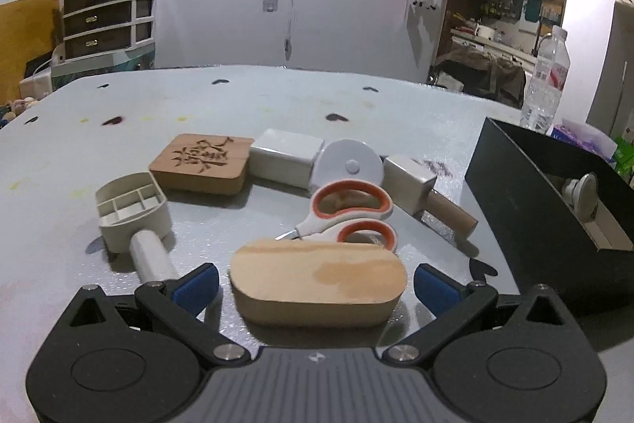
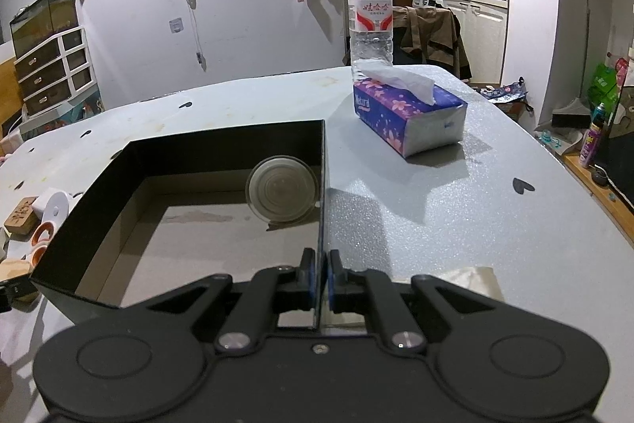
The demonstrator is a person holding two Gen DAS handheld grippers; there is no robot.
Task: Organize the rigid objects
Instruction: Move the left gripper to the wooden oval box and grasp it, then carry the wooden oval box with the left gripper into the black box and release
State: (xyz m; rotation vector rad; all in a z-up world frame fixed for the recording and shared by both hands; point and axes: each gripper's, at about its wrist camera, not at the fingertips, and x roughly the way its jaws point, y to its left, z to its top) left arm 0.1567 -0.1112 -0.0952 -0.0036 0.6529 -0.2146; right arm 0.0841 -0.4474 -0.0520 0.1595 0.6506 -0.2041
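Note:
My left gripper (image 1: pixel 317 284) is open, its blue pads on either side of an oval wooden block (image 1: pixel 317 282) lying on the grey table, not touching it. Behind it lie orange-and-white scissors (image 1: pixel 348 215), a beige scoop-like tray with a handle (image 1: pixel 132 211), a carved wooden block (image 1: pixel 202 161), a white box (image 1: pixel 287 155), a white disc (image 1: pixel 350 159) and a white mallet with a wooden handle (image 1: pixel 420 187). My right gripper (image 2: pixel 321 278) is shut on the right wall of the black box (image 2: pixel 323 185), which holds a round suction cup (image 2: pixel 282 189).
The black box (image 1: pixel 527 209) stands right of the objects in the left wrist view. A purple tissue pack (image 2: pixel 408 119) and a water bottle (image 2: pixel 370 14) stand behind the box on the table's right. The table edge runs along the right (image 2: pixel 586 201).

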